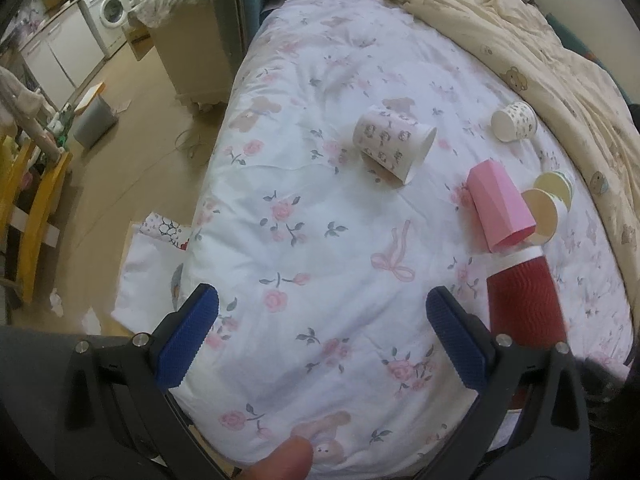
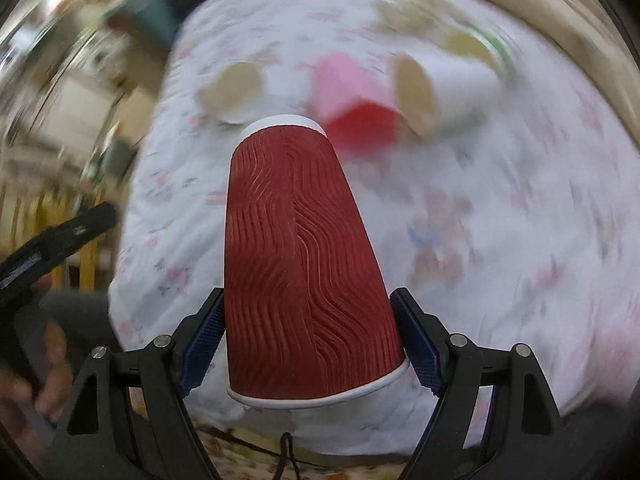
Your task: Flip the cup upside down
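Observation:
A red ribbed paper cup (image 2: 300, 256) is held between the blue pads of my right gripper (image 2: 308, 340), which is shut on it near its wide rim; the narrow base points away from the camera. The same red cup (image 1: 524, 296) shows at the right of the left wrist view, above the floral bed sheet (image 1: 320, 240). My left gripper (image 1: 322, 312) is open and empty over the sheet, left of the red cup. The right wrist view is blurred by motion.
Other cups lie on their sides on the bed: a white printed one (image 1: 394, 144), a small white one (image 1: 514, 120), a pink one (image 1: 500, 208) and two cream-lined ones (image 1: 548, 204). A beige quilt (image 1: 540, 48) is bunched along the right. The floor drops off at the left.

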`<action>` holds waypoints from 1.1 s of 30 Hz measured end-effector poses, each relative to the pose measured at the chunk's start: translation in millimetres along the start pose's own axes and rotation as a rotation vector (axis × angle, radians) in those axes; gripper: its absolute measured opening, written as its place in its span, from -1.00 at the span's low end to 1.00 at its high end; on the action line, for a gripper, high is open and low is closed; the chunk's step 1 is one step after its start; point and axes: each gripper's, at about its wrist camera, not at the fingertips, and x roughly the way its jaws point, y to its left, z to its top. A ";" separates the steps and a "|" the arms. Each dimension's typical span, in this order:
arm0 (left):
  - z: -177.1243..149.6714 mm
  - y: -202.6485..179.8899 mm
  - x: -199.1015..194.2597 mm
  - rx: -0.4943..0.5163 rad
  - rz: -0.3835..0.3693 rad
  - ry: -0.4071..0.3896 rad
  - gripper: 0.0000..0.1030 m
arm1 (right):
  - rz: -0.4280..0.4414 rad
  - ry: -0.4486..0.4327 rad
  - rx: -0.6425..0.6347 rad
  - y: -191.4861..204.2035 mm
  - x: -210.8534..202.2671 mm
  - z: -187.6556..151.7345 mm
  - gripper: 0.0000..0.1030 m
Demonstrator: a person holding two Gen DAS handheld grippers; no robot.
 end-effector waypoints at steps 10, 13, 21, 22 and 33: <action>-4.6 -8.2 1.9 0.037 0.011 -0.002 0.99 | 0.018 0.057 0.155 -6.0 32.4 -15.2 0.67; -3.3 -6.6 -0.2 0.024 0.004 -0.004 0.99 | 0.013 0.081 0.133 -3.7 36.0 -13.1 0.71; -3.3 -9.5 -0.5 0.036 0.003 -0.008 0.99 | 0.038 0.108 0.064 0.2 22.5 -6.3 0.92; -3.7 -10.2 0.2 0.037 -0.006 0.000 0.99 | 0.053 0.098 0.066 -1.4 16.6 -5.1 0.92; -8.2 -22.7 -18.9 0.063 -0.042 -0.079 0.99 | 0.000 -0.251 0.002 -26.8 -93.5 7.4 0.92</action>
